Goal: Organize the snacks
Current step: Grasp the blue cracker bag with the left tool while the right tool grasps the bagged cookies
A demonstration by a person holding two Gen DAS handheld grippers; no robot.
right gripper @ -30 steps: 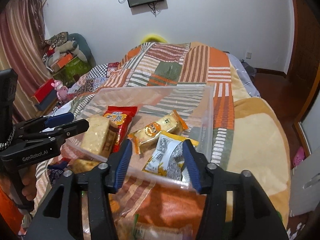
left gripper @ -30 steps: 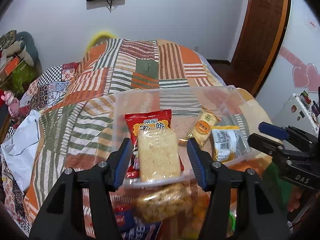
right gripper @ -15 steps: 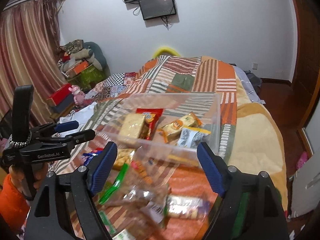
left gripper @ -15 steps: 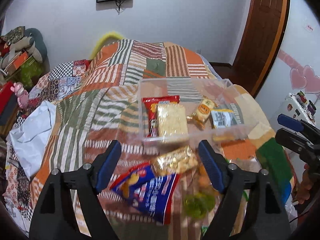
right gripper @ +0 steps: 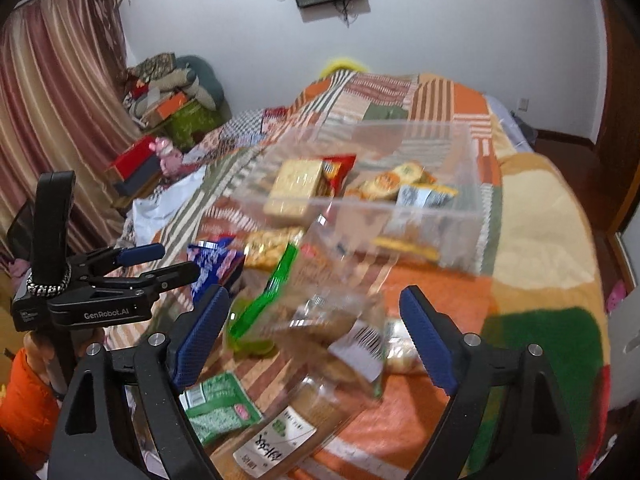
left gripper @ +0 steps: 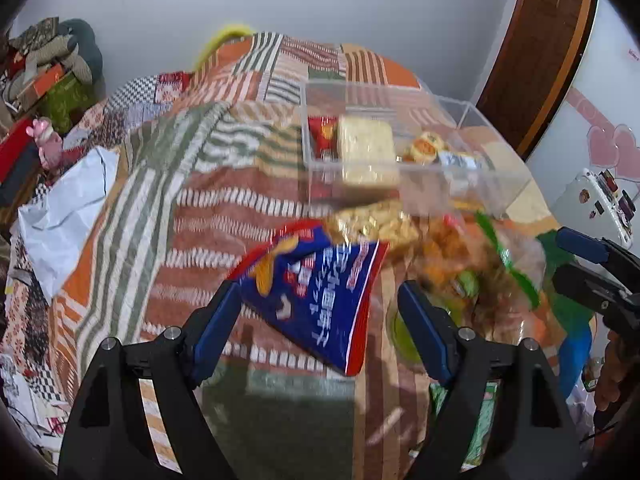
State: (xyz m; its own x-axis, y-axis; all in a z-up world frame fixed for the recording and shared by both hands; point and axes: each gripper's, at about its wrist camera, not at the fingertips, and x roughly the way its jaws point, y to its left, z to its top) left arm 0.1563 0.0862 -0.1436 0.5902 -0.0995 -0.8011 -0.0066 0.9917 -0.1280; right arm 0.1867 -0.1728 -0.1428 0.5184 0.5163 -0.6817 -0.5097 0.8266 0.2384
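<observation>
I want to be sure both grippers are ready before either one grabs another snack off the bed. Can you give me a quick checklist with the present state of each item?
1. Left gripper empty, jaws just opened: ok.
2. Right gripper empty, jaws just opened: ok.
3. Blue snack bag lies between the left fingers, unpinched: ok.
4. Clear bin has bare floor at its far end: ok.
5. Clear cookie bag ahead of the right gripper sharply seen: not ok, blurred.
6. Grippers apart from each other: ok.
</observation>
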